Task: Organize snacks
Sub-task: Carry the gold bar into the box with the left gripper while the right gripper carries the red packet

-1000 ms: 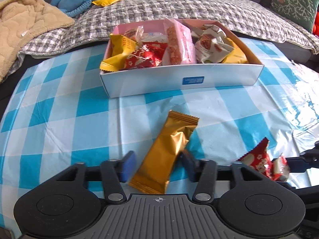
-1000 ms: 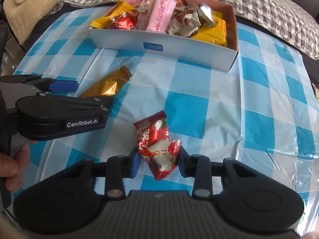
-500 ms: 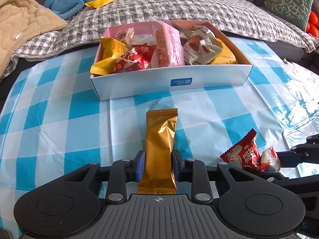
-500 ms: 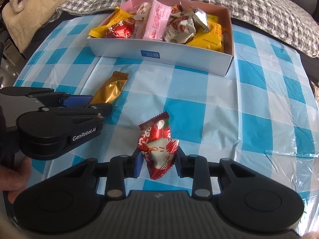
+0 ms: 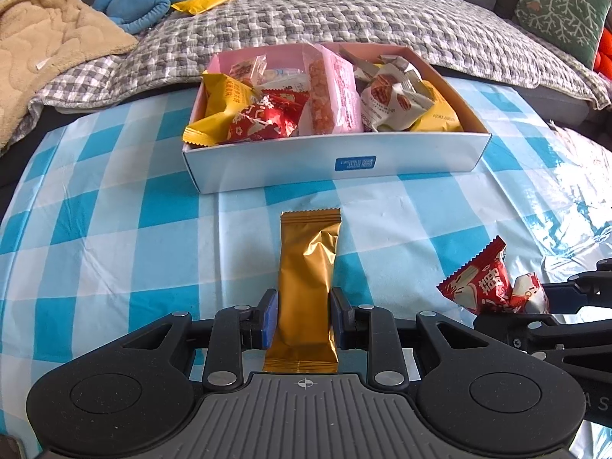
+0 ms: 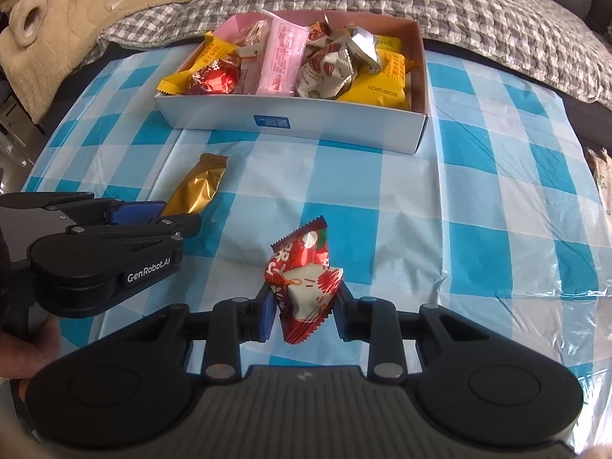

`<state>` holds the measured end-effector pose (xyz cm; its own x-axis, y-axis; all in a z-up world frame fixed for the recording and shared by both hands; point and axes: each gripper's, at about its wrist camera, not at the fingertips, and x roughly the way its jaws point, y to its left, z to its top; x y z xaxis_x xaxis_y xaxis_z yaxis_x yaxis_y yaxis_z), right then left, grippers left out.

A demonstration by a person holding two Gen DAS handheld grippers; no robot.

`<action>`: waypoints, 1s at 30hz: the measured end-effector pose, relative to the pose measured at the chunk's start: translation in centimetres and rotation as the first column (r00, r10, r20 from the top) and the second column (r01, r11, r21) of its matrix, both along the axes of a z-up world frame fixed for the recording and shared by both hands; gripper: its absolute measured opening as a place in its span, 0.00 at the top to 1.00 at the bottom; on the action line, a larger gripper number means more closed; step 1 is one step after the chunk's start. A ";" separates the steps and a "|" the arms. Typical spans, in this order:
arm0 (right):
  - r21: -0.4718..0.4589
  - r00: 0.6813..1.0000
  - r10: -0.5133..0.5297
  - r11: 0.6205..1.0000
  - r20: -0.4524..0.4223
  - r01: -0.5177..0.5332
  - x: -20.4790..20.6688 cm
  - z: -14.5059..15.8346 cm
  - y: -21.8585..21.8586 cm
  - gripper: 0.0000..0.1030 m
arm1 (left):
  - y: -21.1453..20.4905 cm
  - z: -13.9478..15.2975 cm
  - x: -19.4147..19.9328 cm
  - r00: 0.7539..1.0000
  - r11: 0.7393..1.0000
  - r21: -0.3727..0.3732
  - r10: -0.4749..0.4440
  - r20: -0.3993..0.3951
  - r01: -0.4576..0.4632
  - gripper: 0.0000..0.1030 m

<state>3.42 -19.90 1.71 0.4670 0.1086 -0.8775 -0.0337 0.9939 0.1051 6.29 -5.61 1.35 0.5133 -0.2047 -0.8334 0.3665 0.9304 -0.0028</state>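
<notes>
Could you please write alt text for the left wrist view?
The left hand-held gripper is shut on a gold snack packet lying on a blue-checked tablecloth. Behind it sits a white box filled with snacks.

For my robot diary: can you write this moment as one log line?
left gripper: shut on gold bar | right gripper: shut on red snack | box: waiting

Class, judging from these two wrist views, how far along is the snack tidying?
Done: the white cardboard box already holds many wrapped snacks. In hand: the left gripper is shut on the gold foil bar; the right gripper pinches the red-and-white wrapped snack. Left: carrying both into the box.
</notes>
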 end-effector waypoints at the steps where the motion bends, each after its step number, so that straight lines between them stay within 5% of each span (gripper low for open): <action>1: 0.004 1.000 -0.003 1.000 0.003 0.003 0.0 0.1 -0.1 0.73 | 0.1 0.2 0.0 1.000 1.000 -0.006 0.005 0.005 -0.005 0.75; 30: 0.106 0.966 -0.179 0.981 0.185 0.161 2.2 3.5 -4.0 0.73 | 1.3 6.3 3.0 0.989 0.994 -0.086 0.073 0.128 -0.062 0.75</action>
